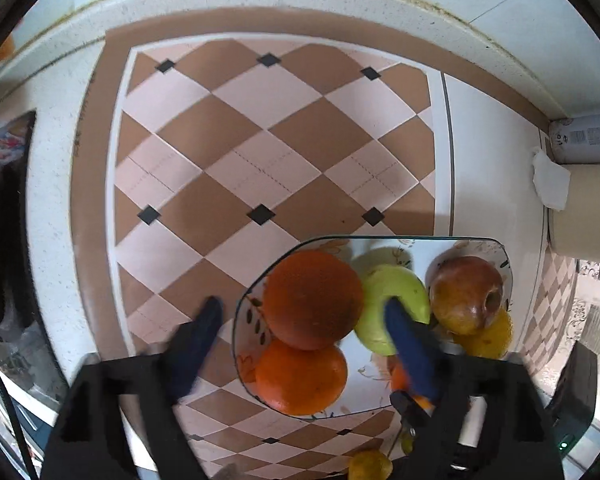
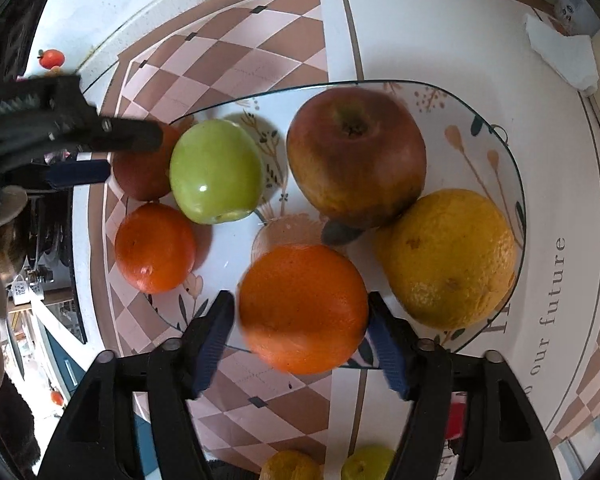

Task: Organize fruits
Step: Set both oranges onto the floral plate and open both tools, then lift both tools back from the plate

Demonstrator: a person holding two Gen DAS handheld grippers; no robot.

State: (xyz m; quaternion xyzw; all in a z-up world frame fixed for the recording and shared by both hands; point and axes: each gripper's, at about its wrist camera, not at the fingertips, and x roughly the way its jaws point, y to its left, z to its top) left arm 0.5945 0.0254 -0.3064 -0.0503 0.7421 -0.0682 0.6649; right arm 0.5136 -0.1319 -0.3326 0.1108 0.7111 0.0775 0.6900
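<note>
White and flower-printed, a plate (image 2: 496,136) is seen on the checkered desk (image 1: 260,140), filled with a green apple (image 2: 214,172), a red apple (image 2: 356,156), a yellow citrus (image 2: 448,258) and three oranges. The right hand-held gripper (image 2: 300,320) is spread around the nearest orange (image 2: 304,308), its pads not visibly pressing. The left hand-held gripper (image 1: 304,312) is likewise spread, an orange (image 1: 312,298) between its fingers.

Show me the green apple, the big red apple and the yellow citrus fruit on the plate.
green apple (image 2: 214,170): right wrist view, middle of its skin.
red apple (image 2: 356,156): right wrist view, its upper side below the stem hollow.
yellow citrus fruit (image 2: 448,258): right wrist view, middle of its peel.
</note>
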